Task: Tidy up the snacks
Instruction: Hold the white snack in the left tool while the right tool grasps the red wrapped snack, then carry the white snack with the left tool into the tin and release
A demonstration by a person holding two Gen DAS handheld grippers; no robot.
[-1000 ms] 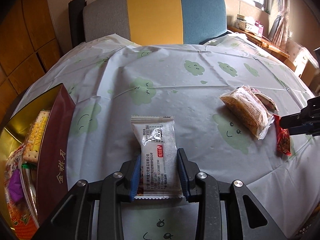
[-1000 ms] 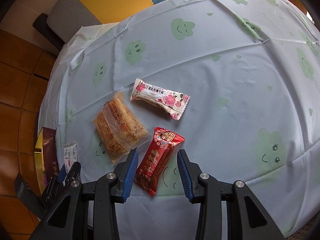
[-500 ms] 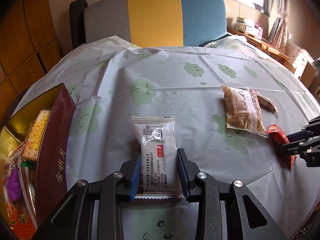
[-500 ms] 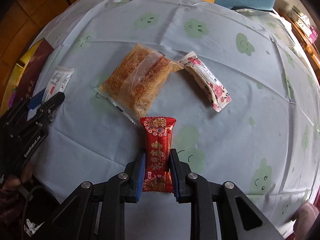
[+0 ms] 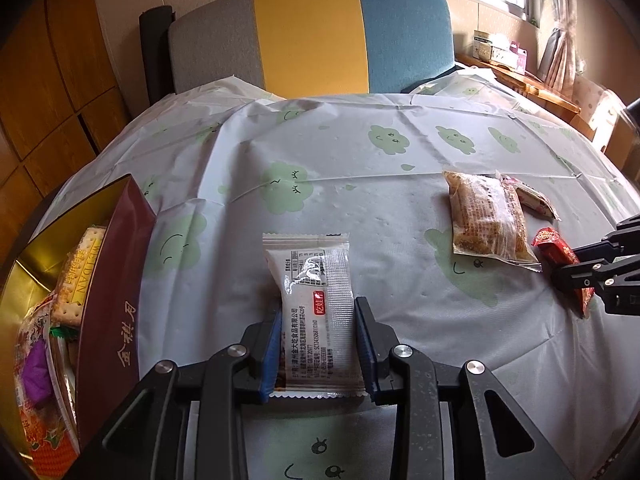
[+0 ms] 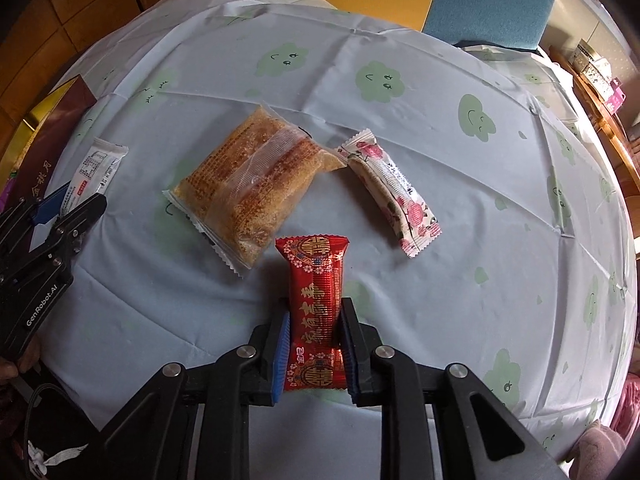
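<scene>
Plastic cloth (image 5: 360, 152): pale blue sheet with green cloud faces, covering the round table; all loose snacks lie on it.
Box (image 5: 108, 304): maroon wall, gold inside, at the table's left edge; already holds biscuits and other packets. Judged to be the destination.
Rice cake (image 6: 248, 176): largest loose snack, clear wrapper, flat on the cloth mid-table; touched by neither gripper.
Floral bar (image 6: 392, 188): white wrapper with pink flowers, just right of the rice cake, one end touching it.
White pack (image 5: 316, 312): held upright-ish, label toward the camera, its lower part between the left fingers; located just right of the box.
Red pack (image 6: 316, 304): long red foil wrapper, lower half between the right fingers, its top near the rice cake's corner.
Left gripper (image 5: 318, 344): clenched on the white pack, blue pads against both side edges.
Right gripper (image 6: 314, 344): clenched on the red pack.
Change, right side: one second ago the right jaws stood wide around the red pack; they closed on it half a second ago and the grasp is now firm, the pack aligned with the fingers.
Change, left side: grasp on the white pack unchanged across all frames; view only slightly shifted.
Meaning: both grippers are loaded; next step is judged to be carrying each pack to the box. Two snacks remain on the cloth.
</scene>
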